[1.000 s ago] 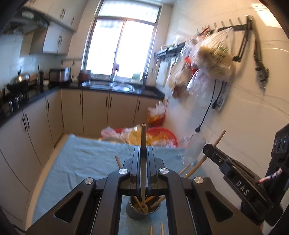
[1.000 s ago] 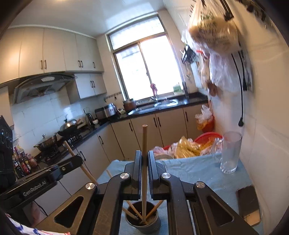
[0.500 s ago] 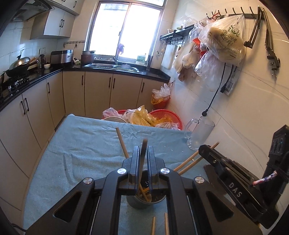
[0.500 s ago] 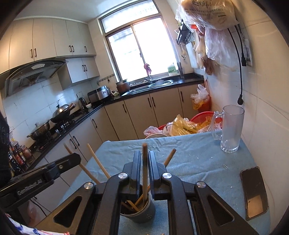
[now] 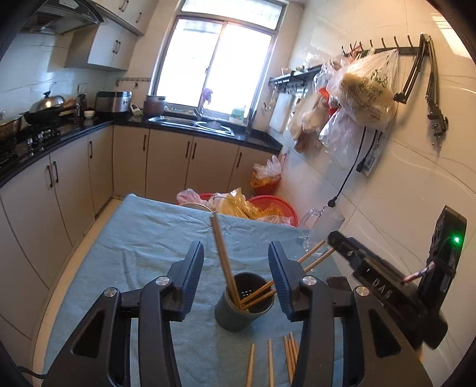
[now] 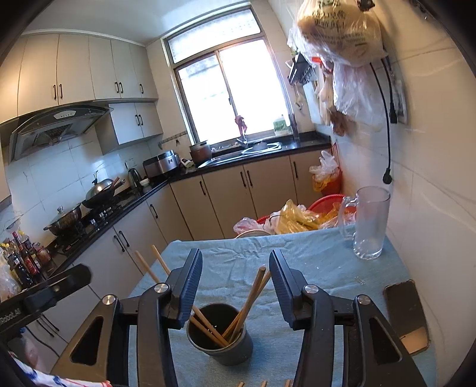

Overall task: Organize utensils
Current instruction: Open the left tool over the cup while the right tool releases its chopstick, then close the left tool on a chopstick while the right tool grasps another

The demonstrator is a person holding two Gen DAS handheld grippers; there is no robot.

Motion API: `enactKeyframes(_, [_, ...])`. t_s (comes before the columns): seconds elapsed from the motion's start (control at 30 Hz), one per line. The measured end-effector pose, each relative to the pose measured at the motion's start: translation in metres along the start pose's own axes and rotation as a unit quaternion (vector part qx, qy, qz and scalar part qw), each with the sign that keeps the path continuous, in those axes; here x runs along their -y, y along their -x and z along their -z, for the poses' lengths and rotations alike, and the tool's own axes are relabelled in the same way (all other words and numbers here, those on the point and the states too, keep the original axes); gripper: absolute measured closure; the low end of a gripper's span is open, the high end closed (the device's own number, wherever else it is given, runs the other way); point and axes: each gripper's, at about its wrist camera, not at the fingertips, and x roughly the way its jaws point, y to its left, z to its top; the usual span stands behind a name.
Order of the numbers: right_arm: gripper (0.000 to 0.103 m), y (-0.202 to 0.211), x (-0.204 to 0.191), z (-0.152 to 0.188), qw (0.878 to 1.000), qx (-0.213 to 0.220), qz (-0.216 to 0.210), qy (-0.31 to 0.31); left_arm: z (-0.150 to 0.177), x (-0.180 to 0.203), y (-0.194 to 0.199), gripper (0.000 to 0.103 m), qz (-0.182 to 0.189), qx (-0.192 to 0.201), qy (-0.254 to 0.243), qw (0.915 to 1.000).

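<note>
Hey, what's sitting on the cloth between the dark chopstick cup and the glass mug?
Nothing: in the right wrist view only bare blue cloth separates the cup from the glass mug.

Loose chopsticks [image 5: 269, 364] on blue cloth [image 5: 142, 238]: near ends cut by bottom edge in left wrist view; in right wrist view only tips show at bottom edge. Chopsticks in holder [image 6: 220, 338]: lower ends hidden inside cup; two left-leaning ones partly behind right gripper [image 6: 235, 285] finger. Glass mug [image 5: 319, 227]: base hidden behind other tool's arm in left wrist view. Phone [image 6: 406, 315]: screen content unreadable. Bag print [image 6: 333, 20] too blurred to read.
</note>
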Motion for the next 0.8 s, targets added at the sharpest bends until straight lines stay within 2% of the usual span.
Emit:
enactKeyframes(0.23, [0.042, 0.038, 0.002, 0.004, 1.0, 0.017, 0.012, 0.005, 0.023, -0.009, 0.032, 0.048, -0.039, 0.009, -0.013, 0.9991])
enactKeyframes(0.47, [0.034, 0.066, 0.021, 0.041, 0.999, -0.017, 0.036, 0.001, 0.067, -0.013, 0.036, 0.046, -0.069, -0.026, -0.031, 0.9968])
enactKeyframes(0.63, [0.033, 0.061, 0.049, 0.087, 0.994, -0.095, 0.059, 0.003, 0.102, -0.011, 0.017, 0.045, -0.072, -0.075, -0.058, 0.9929])
enactKeyframes(0.73, [0.035, 0.048, 0.063, 0.124, 0.985, -0.163, 0.054, 0.003, 0.125, -0.006, -0.005, 0.045, -0.061, -0.119, -0.077, 0.988])
enactKeyframes(0.8, [0.049, 0.038, 0.071, 0.144, 0.978, -0.205, 0.041, 0.002, 0.14, -0.002, -0.019, 0.045, -0.05, -0.147, -0.091, 0.9836])
